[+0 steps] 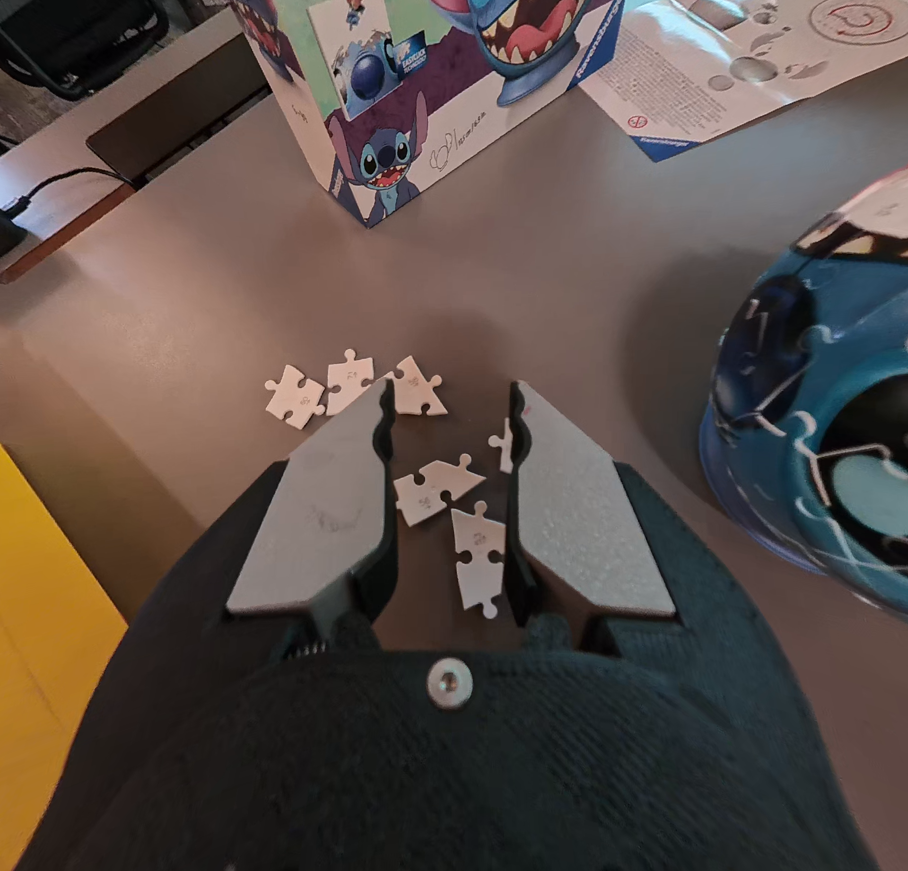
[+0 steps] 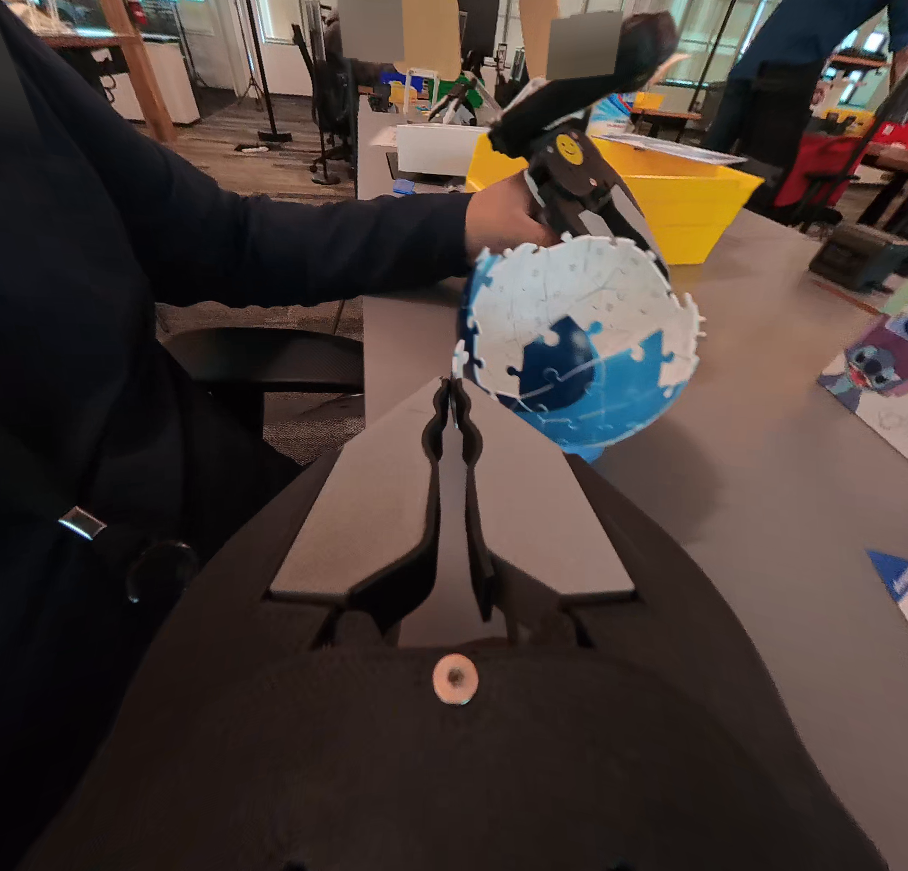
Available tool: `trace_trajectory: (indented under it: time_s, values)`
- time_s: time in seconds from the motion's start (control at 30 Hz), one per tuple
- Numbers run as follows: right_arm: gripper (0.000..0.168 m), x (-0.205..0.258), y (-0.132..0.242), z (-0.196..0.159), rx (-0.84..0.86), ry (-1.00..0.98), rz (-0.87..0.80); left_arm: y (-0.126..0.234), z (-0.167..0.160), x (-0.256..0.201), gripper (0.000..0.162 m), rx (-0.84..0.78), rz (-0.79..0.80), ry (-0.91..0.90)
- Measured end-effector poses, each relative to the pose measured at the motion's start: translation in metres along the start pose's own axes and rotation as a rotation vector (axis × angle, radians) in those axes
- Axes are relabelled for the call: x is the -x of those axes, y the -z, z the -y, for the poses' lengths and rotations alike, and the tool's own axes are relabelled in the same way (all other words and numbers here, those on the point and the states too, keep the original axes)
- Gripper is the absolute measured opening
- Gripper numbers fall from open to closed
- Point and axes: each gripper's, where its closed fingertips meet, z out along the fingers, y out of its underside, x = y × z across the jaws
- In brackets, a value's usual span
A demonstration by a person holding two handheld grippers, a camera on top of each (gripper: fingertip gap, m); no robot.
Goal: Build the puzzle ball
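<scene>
Left gripper point(image 1: 452, 395) spread wide over loose white pieces point(image 1: 435, 489); right gripper point(image 2: 454, 390) pinching rim of half-built ball point(image 2: 580, 346).

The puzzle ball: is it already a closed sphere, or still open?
Still open. The puzzle ball shows its white inside through a wide gap with a jagged edge, and loose pieces lie on the table.

Right gripper point(image 2: 455, 395) — pinched on puzzle piece point(image 2: 455, 407)
</scene>
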Motion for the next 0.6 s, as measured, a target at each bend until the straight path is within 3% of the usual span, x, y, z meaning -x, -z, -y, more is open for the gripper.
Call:
trace_trajectory:
  time_s: [0.2, 0.33, 0.6]
  values:
    - [0.0, 0.012, -0.005, 0.0, 0.003, 0.003, 0.076, 0.005, 0.013, -0.021, 0.045, -0.073, -0.164, 0.095]
    - [0.0, 0.008, 0.0, -0.005, 0.025, 0.01, 0.081, 0.006, 0.012, -0.023, 0.045, -0.072, -0.189, 0.101]
    - [0.0, -0.041, 0.034, -0.021, 0.072, -0.047, -0.084, 0.009, 0.017, -0.047, 0.046, -0.087, -0.314, 0.091]
